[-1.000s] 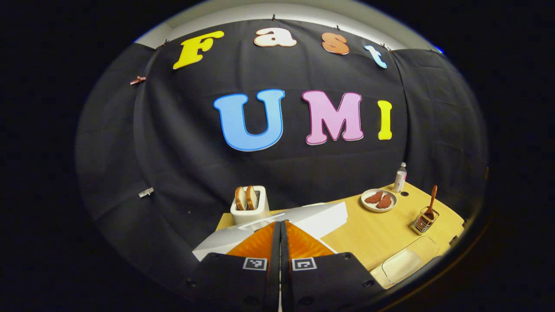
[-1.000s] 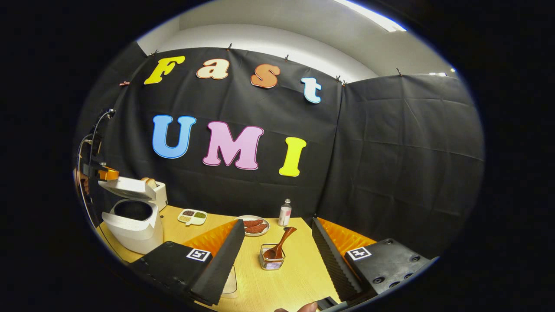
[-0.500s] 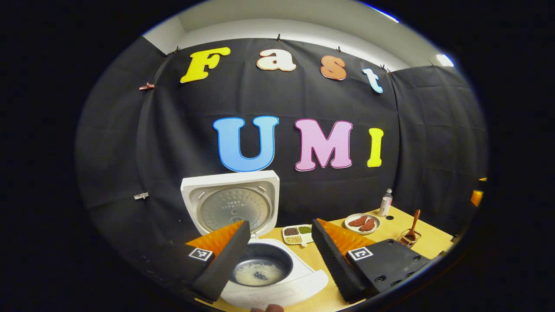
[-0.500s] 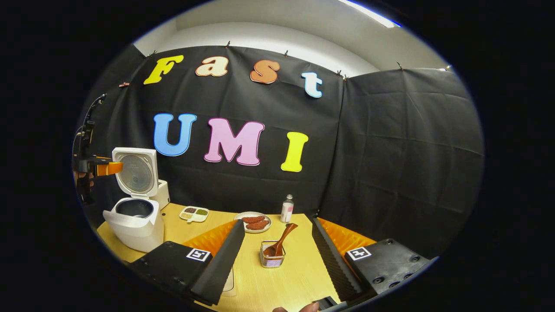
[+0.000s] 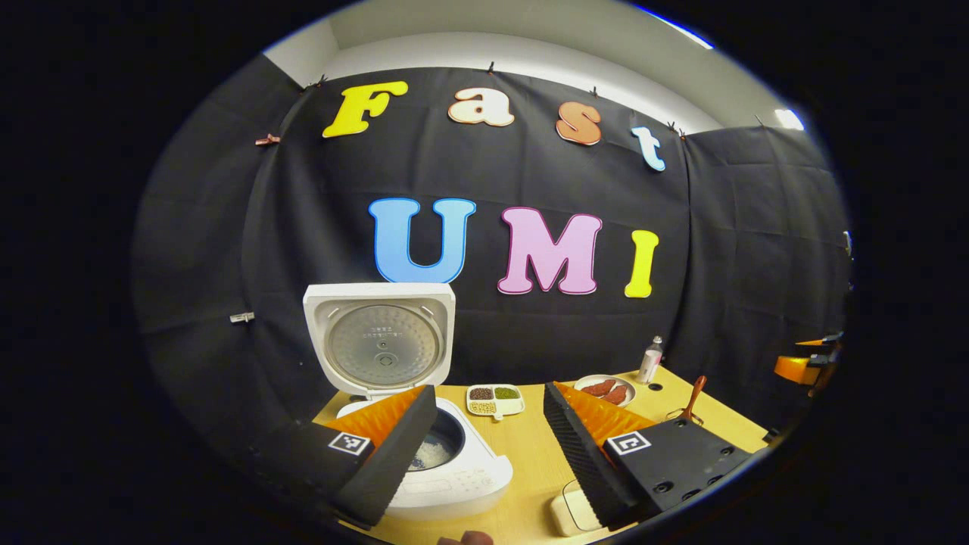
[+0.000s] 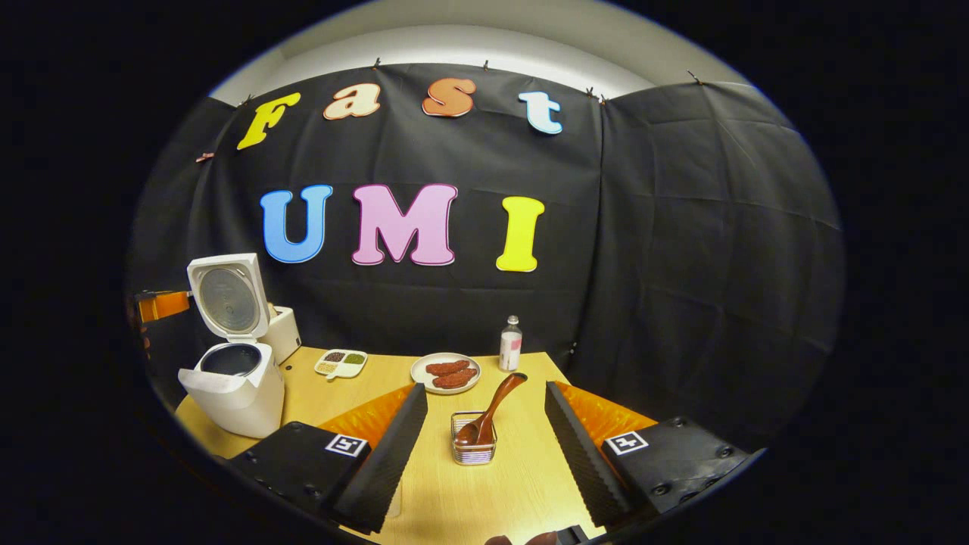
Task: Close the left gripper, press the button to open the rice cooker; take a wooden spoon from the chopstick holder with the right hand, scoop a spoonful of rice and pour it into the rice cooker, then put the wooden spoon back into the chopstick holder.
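Both tools gape, right tool (image 6: 484, 454) facing wooden spoon (image 6: 492, 412); labels unreadable.

Text and sign check, both views.

- Left tongs (image 5: 490, 388): a square black-and-white coded marker (image 5: 343, 443) sits on one finger block, and its twin marker (image 5: 626, 442) sits on the other. These are patterns, not letters or numbers.
- Right tongs (image 6: 485, 386): same arrangement, with a near-side square marker (image 6: 346, 445) and a far-side square marker (image 6: 626, 443).
- White rice cooker (image 5: 454, 484): the round grey metal inner lid plate (image 5: 384, 347) has two short lines of raised characters near its top, too small for me to read. The front panel has faint marks, also unreadable.
- Small clear bottle with a pink label (image 6: 511, 343) at the back of the light wooden counter (image 6: 484, 499): the print can't be made out.
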`<action>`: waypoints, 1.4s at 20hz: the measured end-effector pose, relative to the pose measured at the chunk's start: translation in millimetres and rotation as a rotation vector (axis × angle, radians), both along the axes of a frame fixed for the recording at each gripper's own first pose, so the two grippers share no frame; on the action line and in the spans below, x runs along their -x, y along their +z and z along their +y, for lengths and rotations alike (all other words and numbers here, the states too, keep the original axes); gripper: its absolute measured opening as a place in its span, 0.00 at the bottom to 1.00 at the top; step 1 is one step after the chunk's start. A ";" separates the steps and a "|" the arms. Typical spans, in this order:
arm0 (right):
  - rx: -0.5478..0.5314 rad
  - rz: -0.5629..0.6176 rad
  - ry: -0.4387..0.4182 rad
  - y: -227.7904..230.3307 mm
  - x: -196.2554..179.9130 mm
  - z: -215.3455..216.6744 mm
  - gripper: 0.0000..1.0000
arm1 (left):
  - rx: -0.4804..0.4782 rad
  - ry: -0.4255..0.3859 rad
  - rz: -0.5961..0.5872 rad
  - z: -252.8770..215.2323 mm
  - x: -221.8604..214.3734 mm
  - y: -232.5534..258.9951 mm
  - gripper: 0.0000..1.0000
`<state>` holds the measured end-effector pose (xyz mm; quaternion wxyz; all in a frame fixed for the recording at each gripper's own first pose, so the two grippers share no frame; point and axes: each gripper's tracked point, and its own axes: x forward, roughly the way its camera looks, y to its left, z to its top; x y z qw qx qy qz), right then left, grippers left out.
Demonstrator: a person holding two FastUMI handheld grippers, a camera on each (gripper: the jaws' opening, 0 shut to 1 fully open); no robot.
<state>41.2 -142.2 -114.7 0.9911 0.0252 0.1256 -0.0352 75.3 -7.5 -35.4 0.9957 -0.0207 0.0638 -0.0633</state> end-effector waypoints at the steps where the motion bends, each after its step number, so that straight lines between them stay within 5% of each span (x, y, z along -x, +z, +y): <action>1: -0.013 0.020 0.012 -13.0 -12.2 -4.7 0.98 | -0.014 0.008 0.002 -2.7 5.1 0.2 0.97; 8: -0.181 0.205 0.078 -110.6 -97.3 -23.3 0.97 | -0.032 0.039 0.052 -35.3 42.4 -9.1 0.97; 14: -0.247 0.333 0.169 -181.1 -140.0 -15.2 0.82 | -0.007 0.111 0.115 -52.6 60.5 -20.2 0.98; 19: -0.249 0.414 0.222 -224.7 -157.5 -6.7 0.58 | -0.012 0.196 0.170 -47.8 69.9 -32.8 0.98; 21: -0.262 0.424 0.224 -232.8 -164.4 -4.7 0.57 | 0.003 0.224 0.190 -45.2 75.7 -36.0 0.98; 24: -0.299 0.426 0.224 -233.8 -169.5 -1.9 0.30 | 0.008 0.256 0.209 -38.1 79.9 -40.8 0.98; 28: -0.369 0.399 0.256 -225.8 -172.6 5.1 0.17 | 0.007 0.267 0.215 -33.3 82.7 -40.7 0.98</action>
